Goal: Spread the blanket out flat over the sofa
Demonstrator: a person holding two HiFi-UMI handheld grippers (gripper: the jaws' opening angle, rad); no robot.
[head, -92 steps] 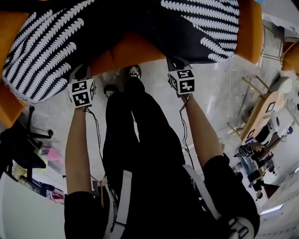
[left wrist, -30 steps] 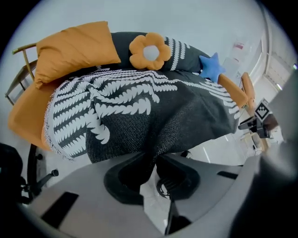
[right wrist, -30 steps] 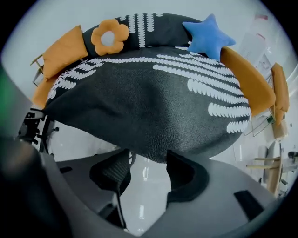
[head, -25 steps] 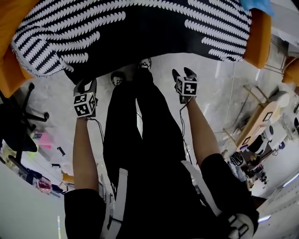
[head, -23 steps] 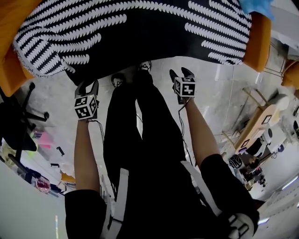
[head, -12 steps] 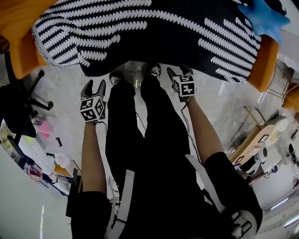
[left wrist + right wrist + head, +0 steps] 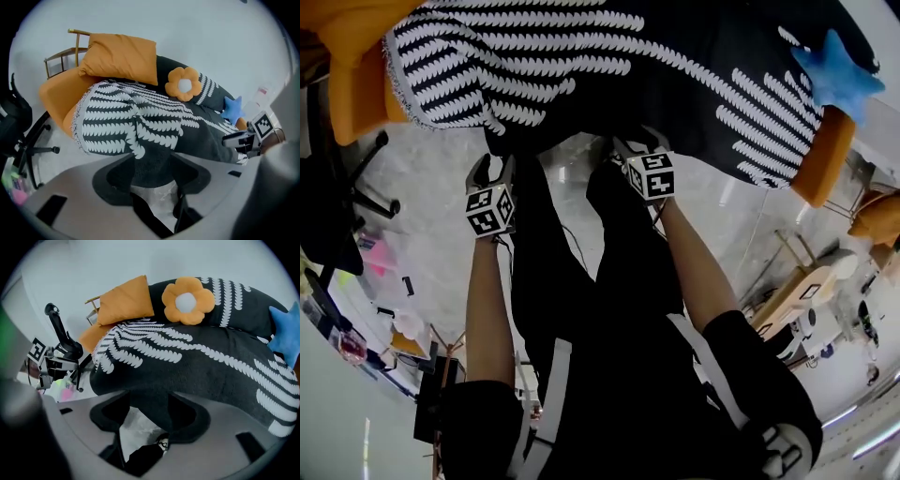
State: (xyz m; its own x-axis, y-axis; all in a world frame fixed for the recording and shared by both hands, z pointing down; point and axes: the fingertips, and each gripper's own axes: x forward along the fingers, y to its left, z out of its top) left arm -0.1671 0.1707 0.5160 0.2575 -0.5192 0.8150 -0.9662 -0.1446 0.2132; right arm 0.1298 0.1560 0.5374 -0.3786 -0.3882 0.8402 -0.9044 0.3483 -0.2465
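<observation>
**Blanket draped over the sofa, both grippers free of it.**
The blanket (image 7: pixel 609 56) covers most of the sofa (image 7: pixel 356 80), with its near edge hanging toward the floor. A ridge of folds remains at the left end, so the task appears nearly done, with smoothing still to do. The left gripper (image 7: pixel 491 167), whose jaws have just been opening, stands wide. The right gripper (image 7: pixel 633 148) is also spread. Neither holds anything, and both are just beside the hanging edge.
</observation>
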